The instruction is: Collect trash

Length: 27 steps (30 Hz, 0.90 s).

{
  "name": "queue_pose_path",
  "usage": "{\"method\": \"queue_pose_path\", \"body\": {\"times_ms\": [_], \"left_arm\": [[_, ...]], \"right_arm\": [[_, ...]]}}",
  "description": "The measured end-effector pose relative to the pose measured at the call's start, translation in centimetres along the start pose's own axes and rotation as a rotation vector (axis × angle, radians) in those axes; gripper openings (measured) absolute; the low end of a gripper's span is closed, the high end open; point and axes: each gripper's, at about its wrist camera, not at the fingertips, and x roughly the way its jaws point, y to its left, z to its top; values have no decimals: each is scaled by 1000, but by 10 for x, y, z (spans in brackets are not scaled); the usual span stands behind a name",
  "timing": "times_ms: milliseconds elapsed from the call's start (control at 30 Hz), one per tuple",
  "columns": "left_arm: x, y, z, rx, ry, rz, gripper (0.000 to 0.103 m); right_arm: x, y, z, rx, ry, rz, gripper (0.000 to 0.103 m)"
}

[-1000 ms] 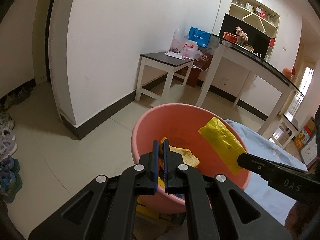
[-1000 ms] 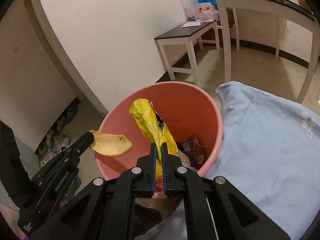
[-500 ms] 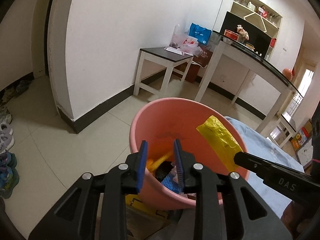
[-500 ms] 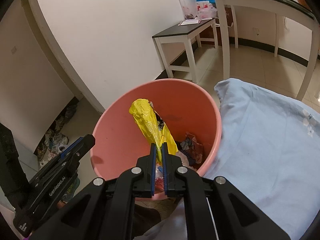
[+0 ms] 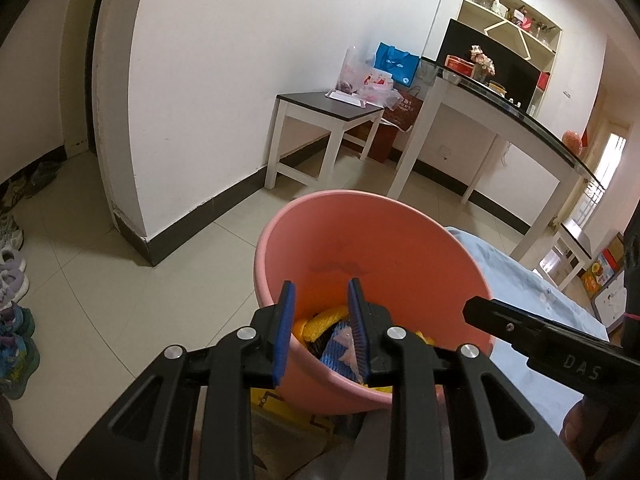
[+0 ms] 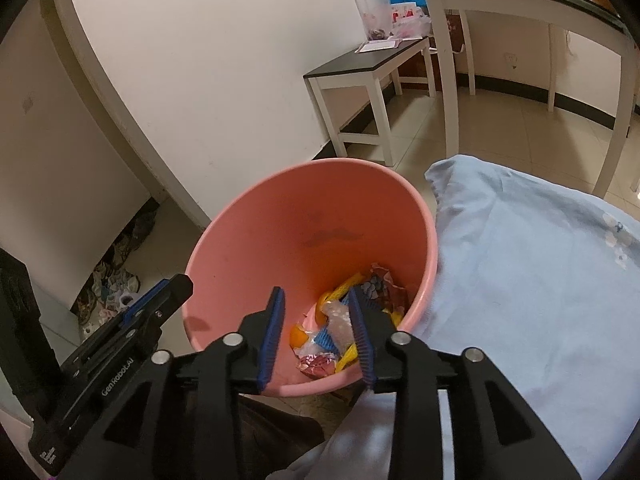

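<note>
Dropped since the earlier frame, the yellow plastic wrapper (image 6: pixel 347 286) now lies in the round pink plastic bucket (image 6: pixel 248 236) among orange peel and wrappers, below both claws: left claw (image 5: pixel 320 330) apart, right claw (image 6: pixel 316 330) opening, both empty.

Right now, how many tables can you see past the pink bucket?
2, maybe more. A low dark-topped side table stands against the white wall. A taller glass-topped table with white legs stands to its right. Furniture at the far right edge is too unclear to count.

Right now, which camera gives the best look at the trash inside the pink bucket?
The right wrist view: it looks down into the bucket, showing the wrappers and peel at the bottom. The left wrist view sits lower, so its own fingers and the near rim hide most of it.
</note>
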Motion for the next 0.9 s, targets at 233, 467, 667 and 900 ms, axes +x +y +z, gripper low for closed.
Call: {"method": "queue_pose_path", "body": {"times_ms": [233, 467, 667, 900], "left_arm": [[-4, -7, -2, 18, 3, -3, 27], [-8, -16, -2, 38, 3, 0, 27], [-11, -21, -2, 45, 2, 3, 27], [-12, -23, -2, 48, 1, 5, 27]], "right_arm": [[-11, -3, -5, -5, -22, -1, 42], [-22, -8, -11, -9, -39, 0, 47], [-29, -12, -14, 4, -43, 6, 49], [-32, -11, -15, -4, -48, 11, 49]]}}
